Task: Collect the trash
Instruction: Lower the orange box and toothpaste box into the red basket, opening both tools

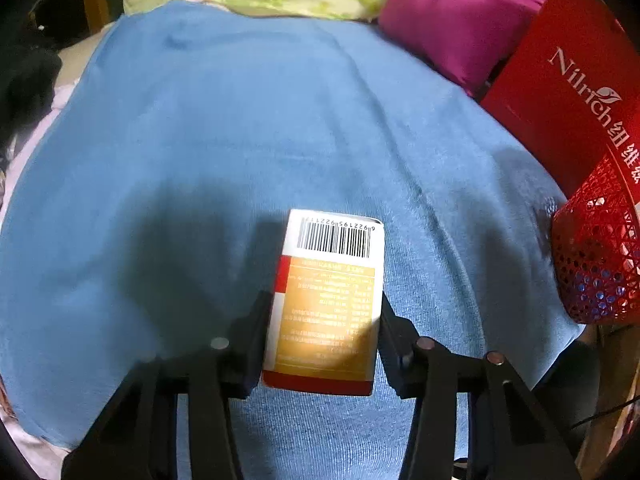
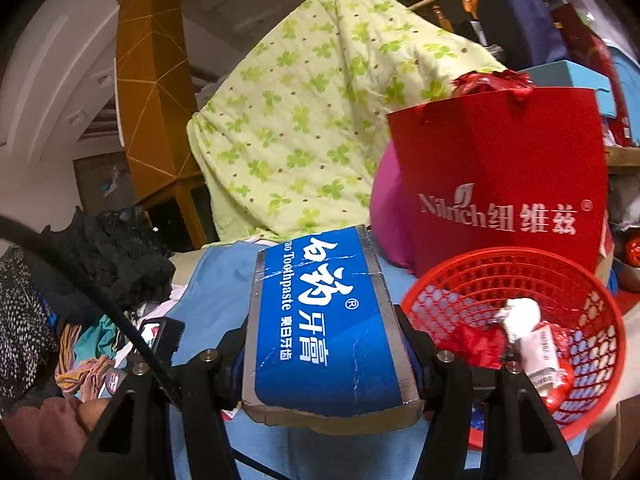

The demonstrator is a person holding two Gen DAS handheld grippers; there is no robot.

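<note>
My left gripper [image 1: 325,320] is shut on a small white, orange and red carton [image 1: 330,304] with a barcode, held just above the blue cloth [image 1: 240,140]. My right gripper [image 2: 324,344] is shut on a blue toothpaste box [image 2: 320,320] with white lettering, held above the blue cloth. A red mesh basket [image 2: 600,344] stands to the right of the toothpaste box and holds a crumpled white wad [image 2: 520,314] and red wrappers. The basket's side also shows at the right edge of the left wrist view [image 1: 596,264].
A red Nilrich paper bag [image 2: 504,168] stands behind the basket, next to a magenta cushion [image 1: 456,16]. A green clover-print quilt [image 2: 304,120] is piled at the back. Dark clothes [image 2: 100,256] lie heaped on the left.
</note>
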